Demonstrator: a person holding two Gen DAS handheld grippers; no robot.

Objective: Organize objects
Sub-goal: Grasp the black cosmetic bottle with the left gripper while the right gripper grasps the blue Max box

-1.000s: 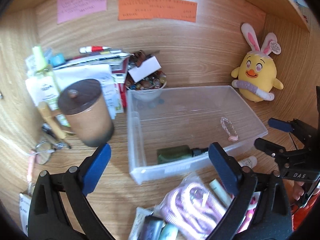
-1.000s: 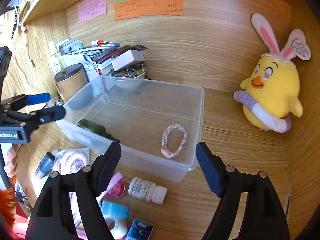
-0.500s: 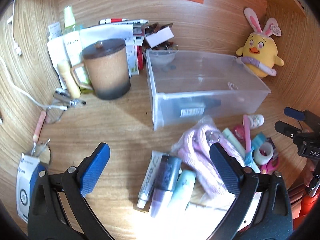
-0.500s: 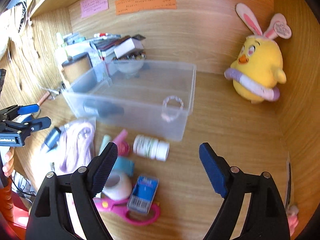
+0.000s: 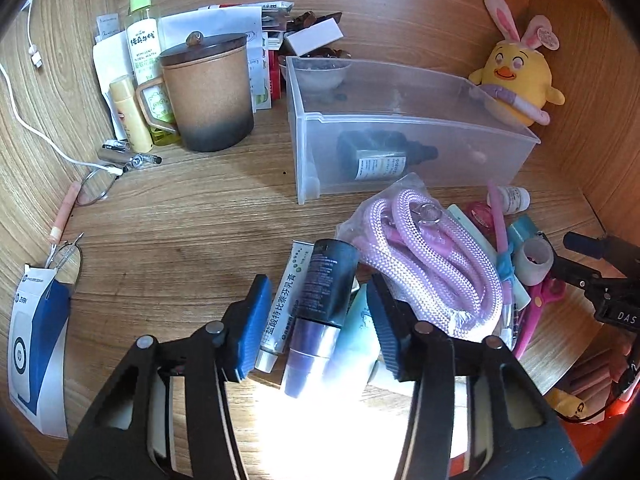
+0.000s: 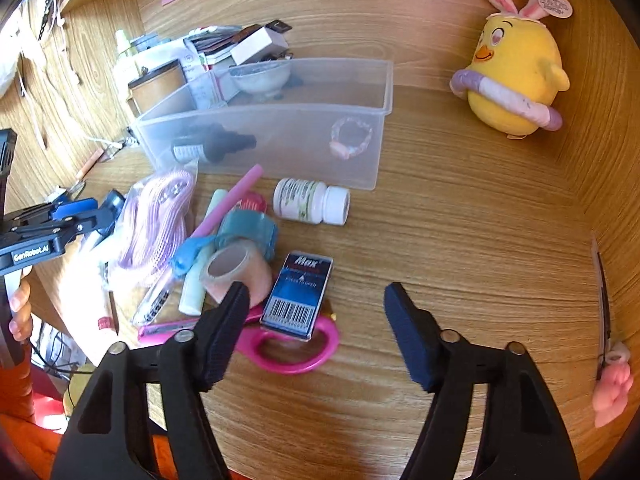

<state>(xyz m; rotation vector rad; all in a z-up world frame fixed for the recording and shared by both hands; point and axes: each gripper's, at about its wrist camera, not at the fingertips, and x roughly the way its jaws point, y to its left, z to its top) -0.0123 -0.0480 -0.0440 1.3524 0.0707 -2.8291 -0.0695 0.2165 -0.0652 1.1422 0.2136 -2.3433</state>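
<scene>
A clear plastic bin (image 5: 400, 152) (image 6: 360, 92) stands on the wooden desk and holds a dark dropper bottle (image 5: 376, 156) and a bead bracelet (image 6: 350, 142). In front of it lies a pile of small items. My left gripper (image 5: 318, 312) is open, its jaws on either side of a black-and-silver tube (image 5: 326, 300) and a white ointment tube (image 5: 284, 304), not closed on them. My right gripper (image 6: 316, 332) is open and empty above pink scissors (image 6: 296, 344) and a blue Max box (image 6: 298, 292).
The pile holds a bagged pink rope (image 5: 432, 256), a tape roll (image 6: 236, 268), a white pill bottle (image 6: 310, 202) and a pink stick (image 6: 230, 200). A brown lidded mug (image 5: 206, 92), bottles and papers stand at the back left. A yellow chick plush (image 6: 516, 80) sits at the back right.
Both grippers have pulled back from the bin and dropped low over the pile. My left gripper's jaws have narrowed around the tubes. The right gripper's opening has narrowed somewhat.
</scene>
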